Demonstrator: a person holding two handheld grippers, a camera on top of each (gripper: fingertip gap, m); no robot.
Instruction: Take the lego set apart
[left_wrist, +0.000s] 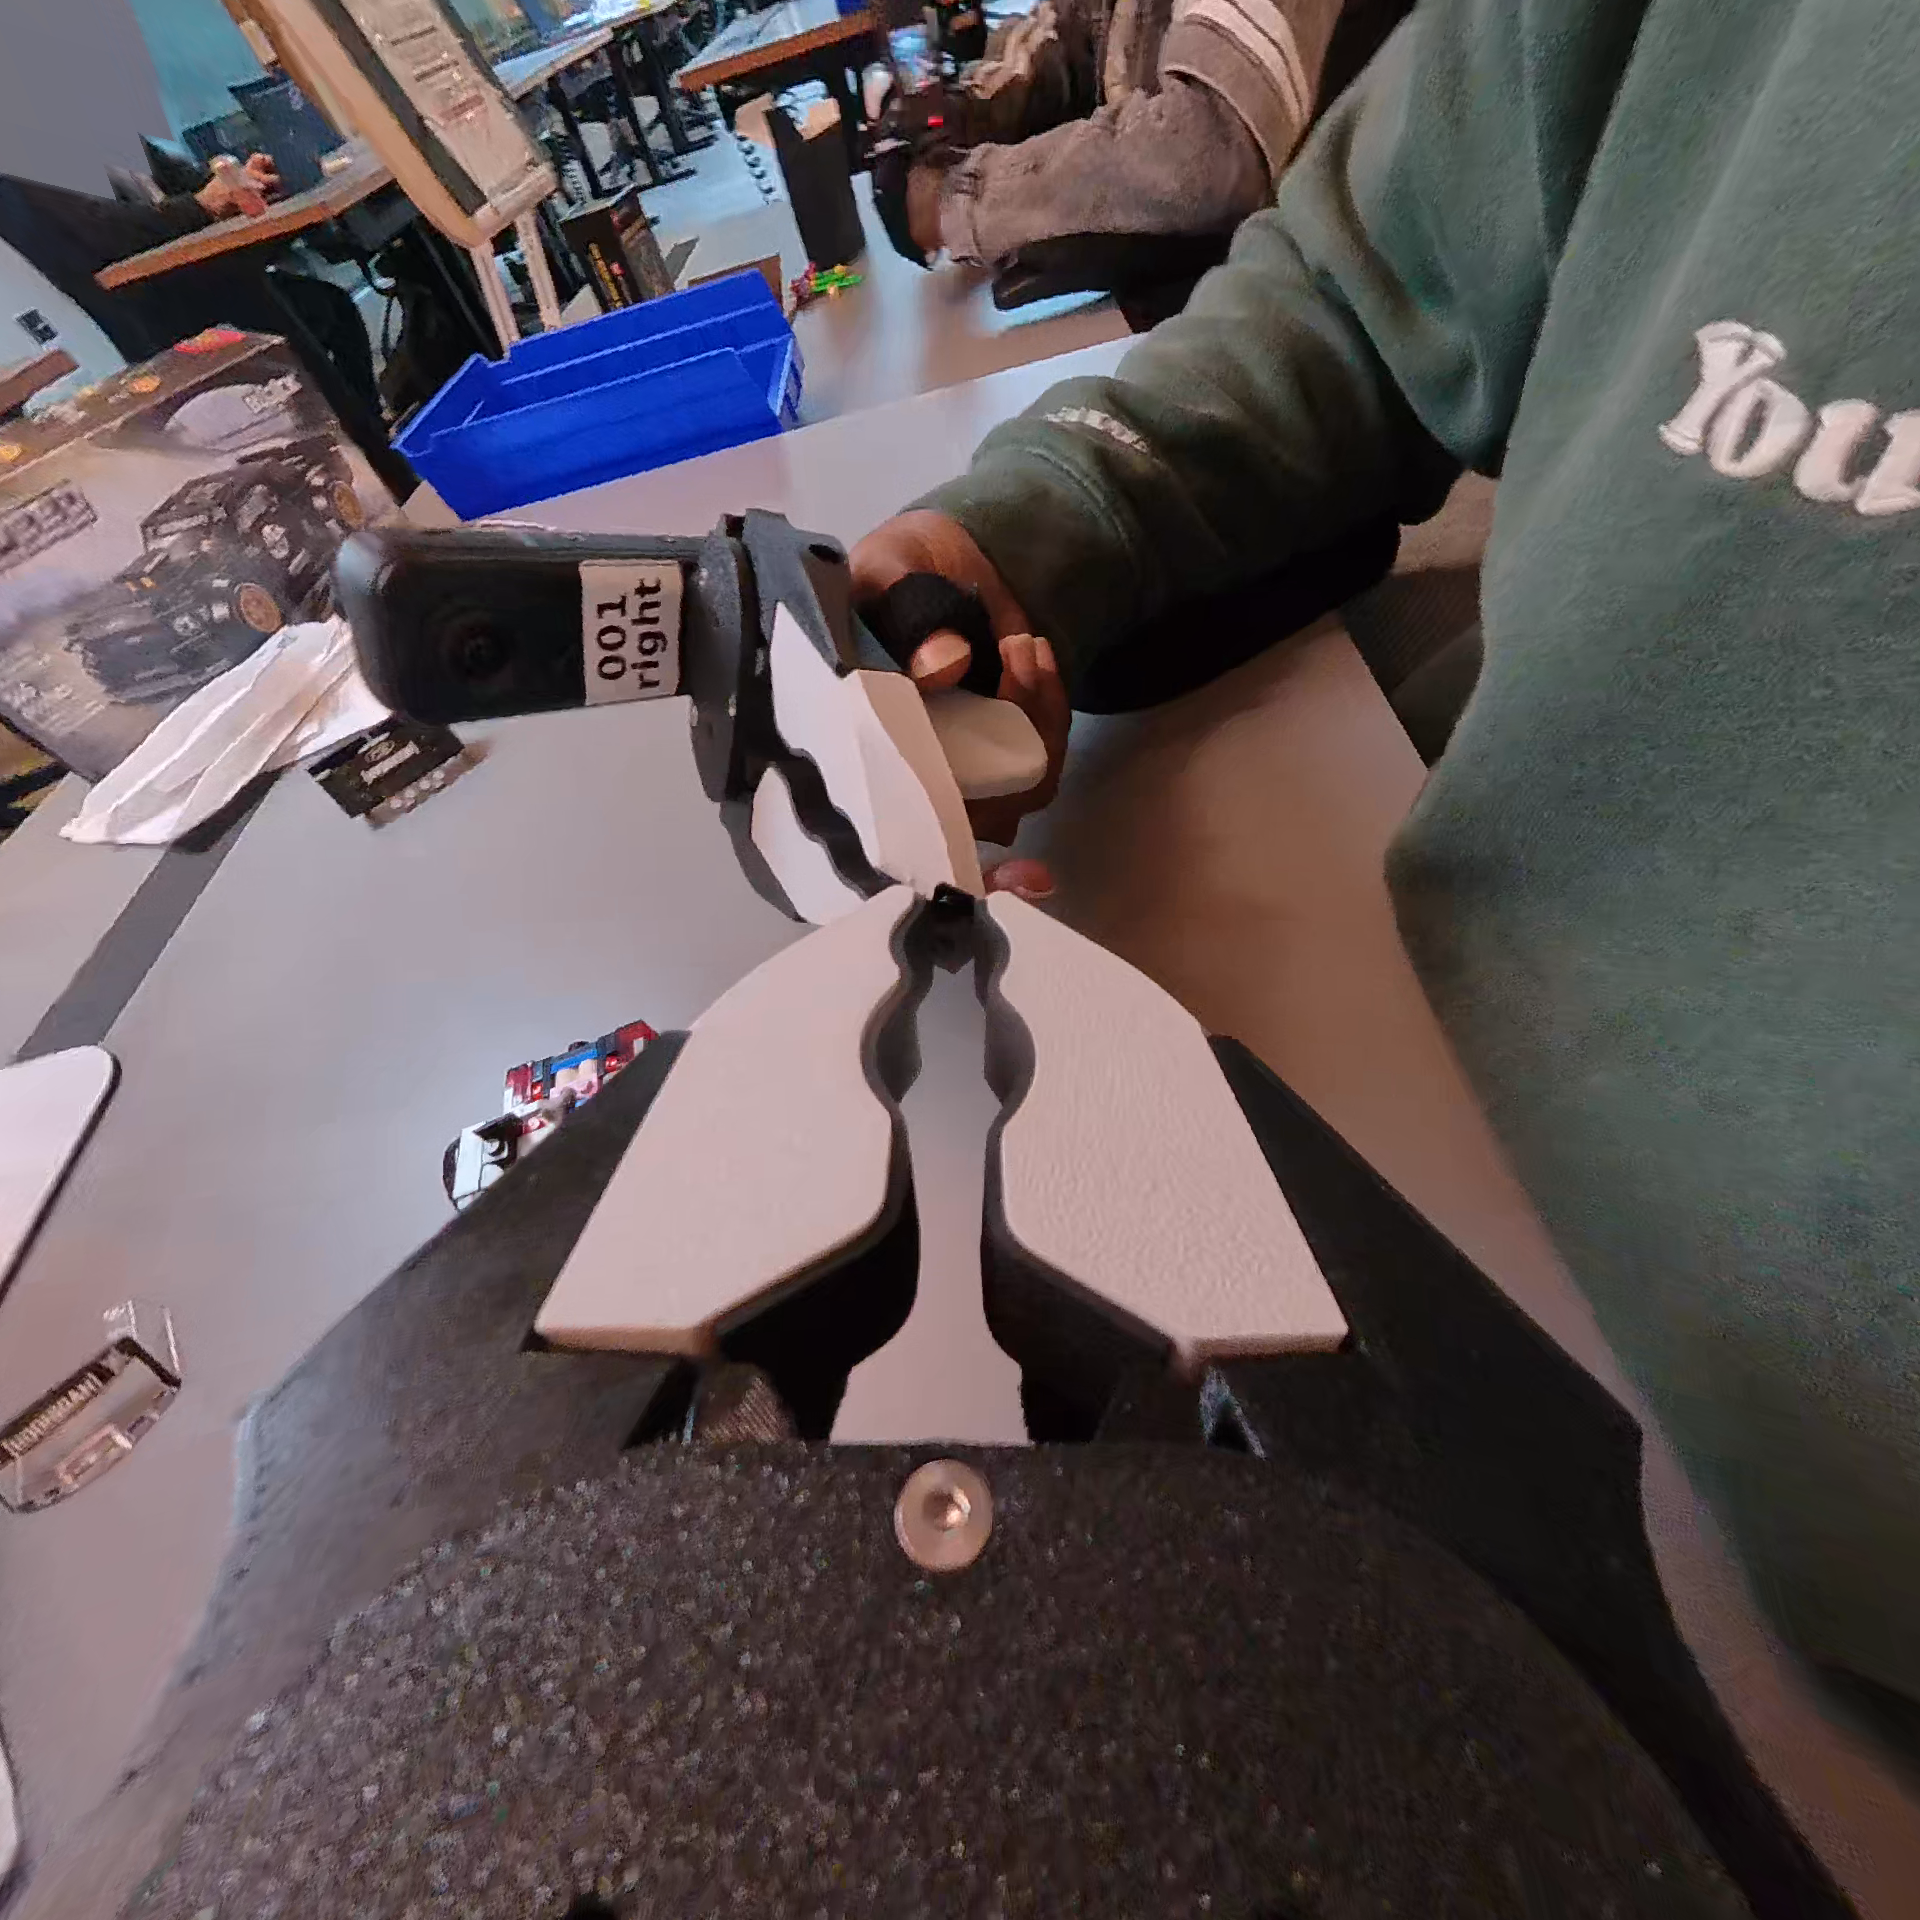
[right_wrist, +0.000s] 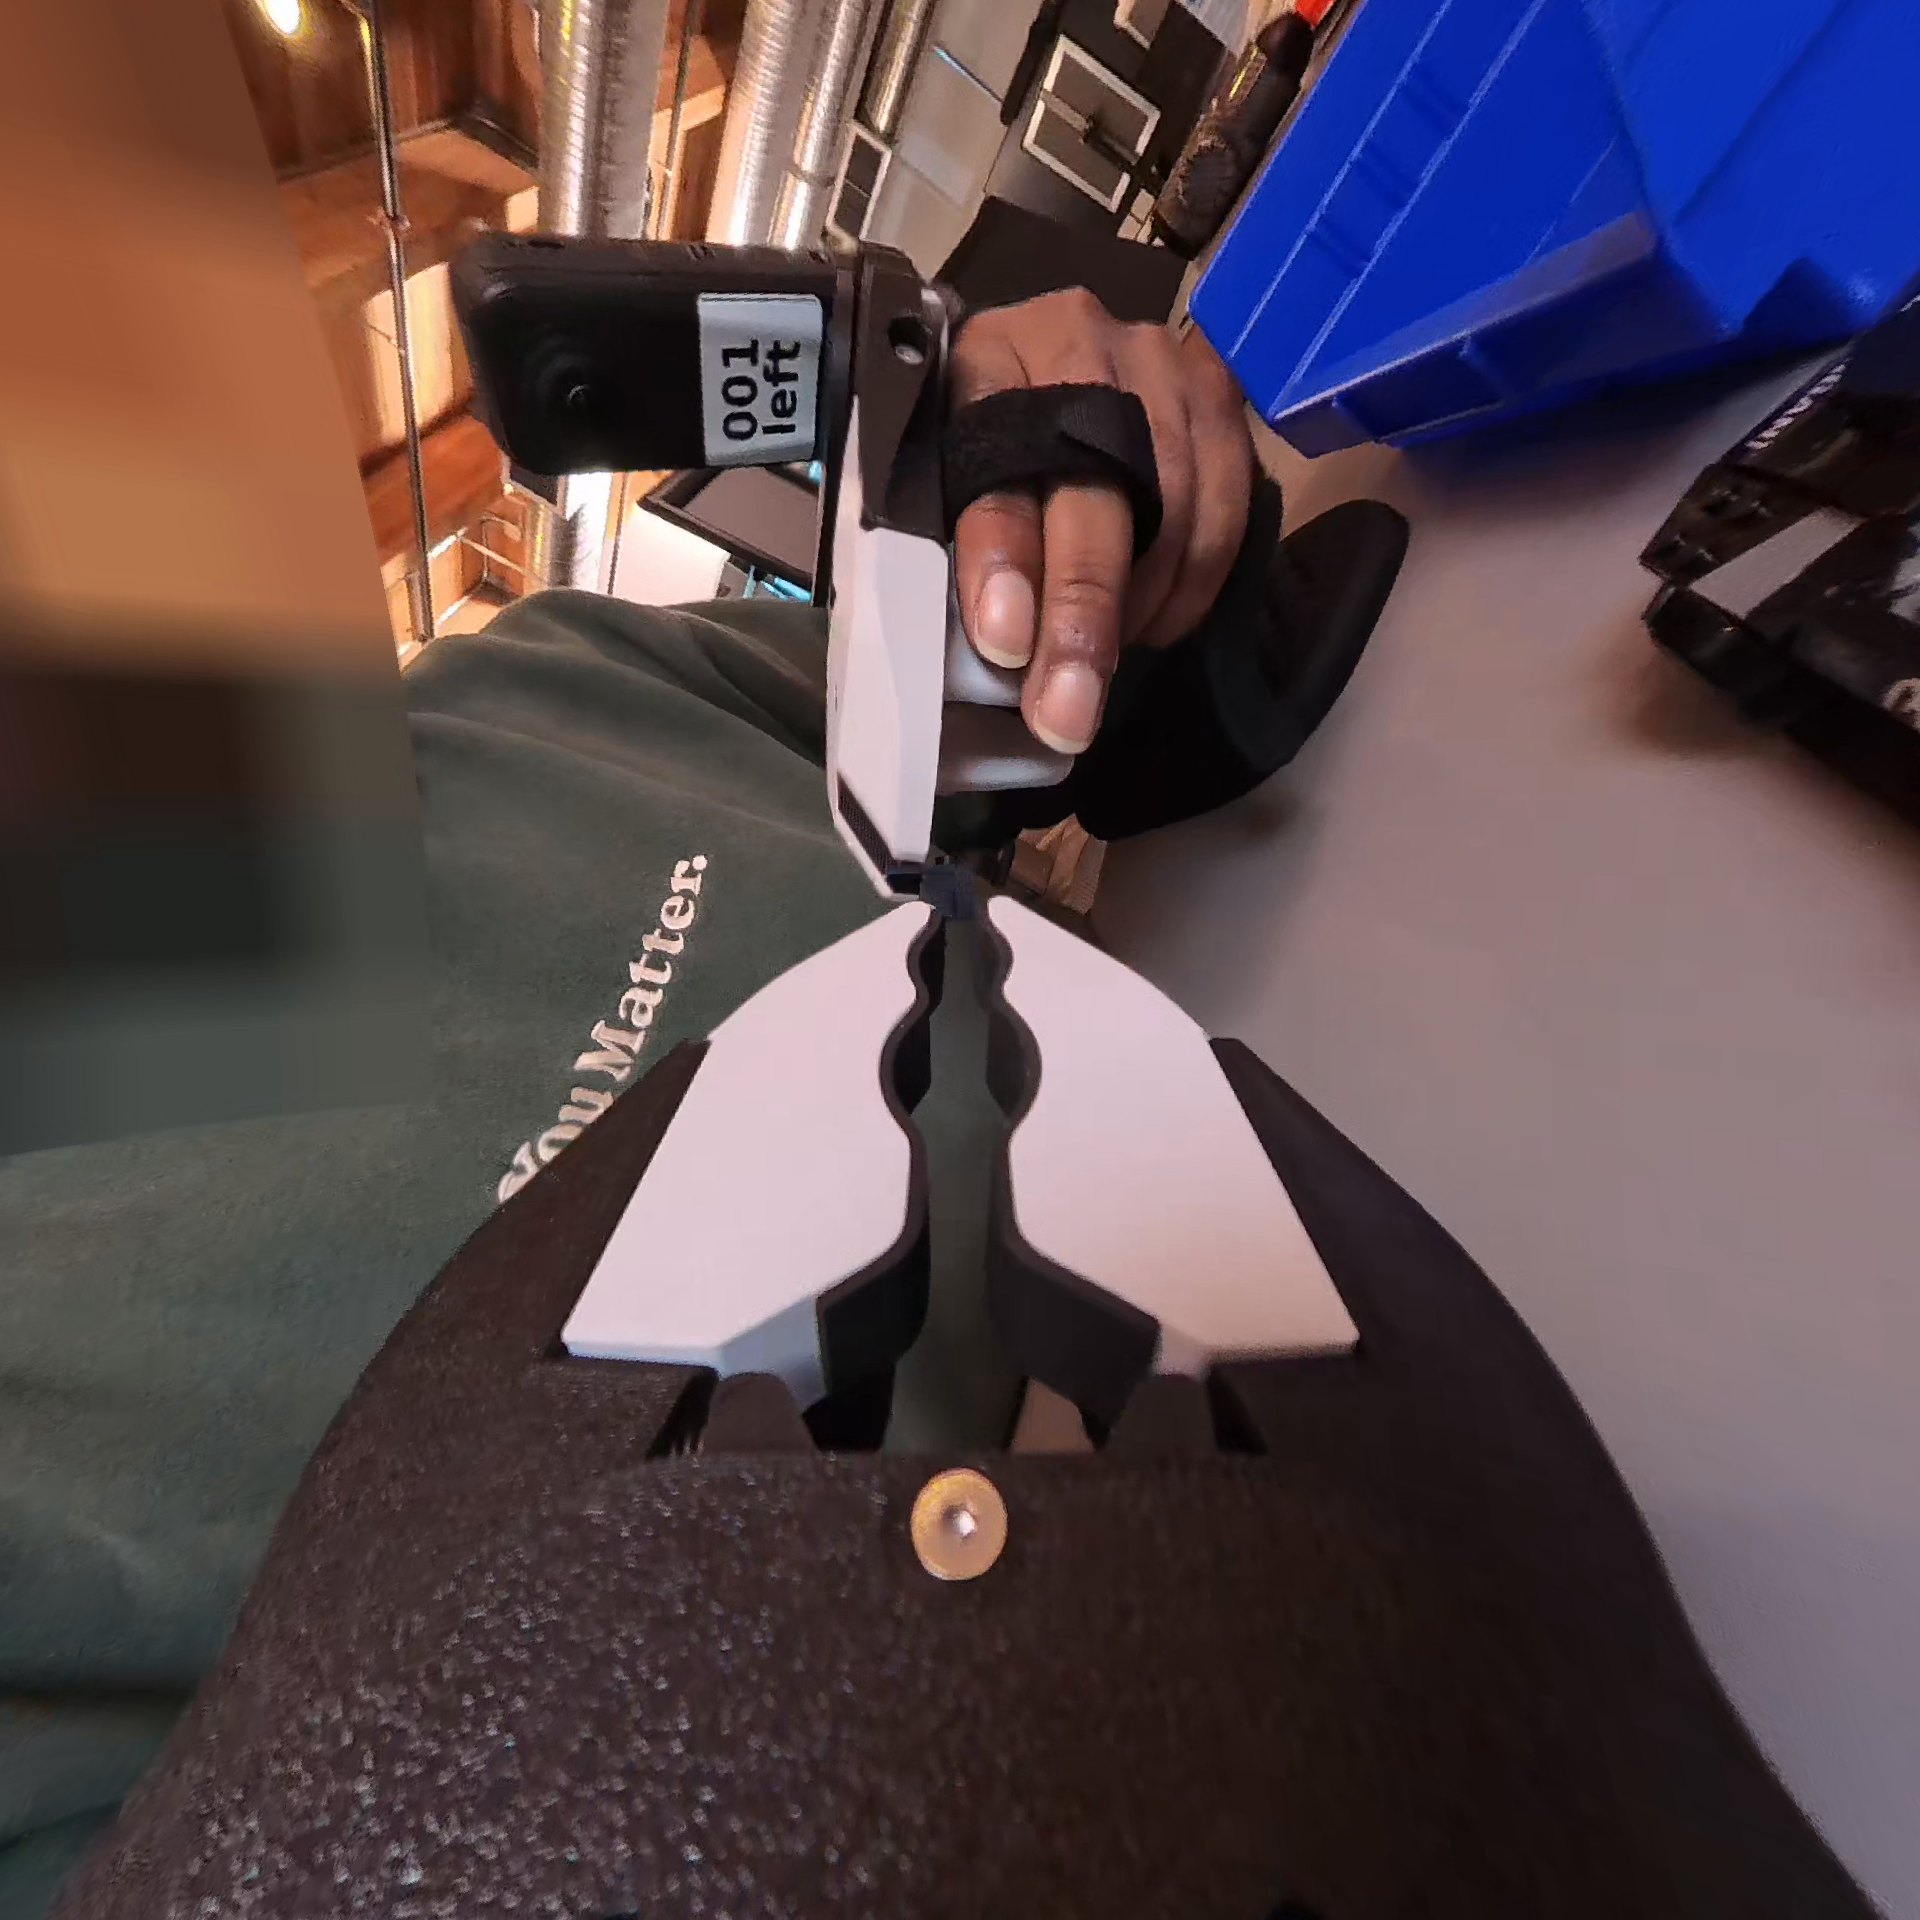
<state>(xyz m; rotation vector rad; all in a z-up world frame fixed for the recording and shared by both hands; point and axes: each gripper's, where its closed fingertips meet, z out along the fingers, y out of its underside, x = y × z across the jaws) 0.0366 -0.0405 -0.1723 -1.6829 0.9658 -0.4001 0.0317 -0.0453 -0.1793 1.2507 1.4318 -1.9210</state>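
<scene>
Left gripper (left_wrist: 948, 920) and right gripper (right_wrist: 951, 912) meet tip to tip above the grey table (left_wrist: 416, 935), both clamped on one small dark lego piece (left_wrist: 950, 918). The partly dismantled lego set (left_wrist: 551, 1091) lies at 9 o'clock of the left gripper, well apart.

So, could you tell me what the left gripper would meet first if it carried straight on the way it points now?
Almost at once, the right gripper: the left gripper is pinching a small black piece that the right gripper's tips appear to grip from the opposite side. Just beyond lie the person's fingers.
</scene>
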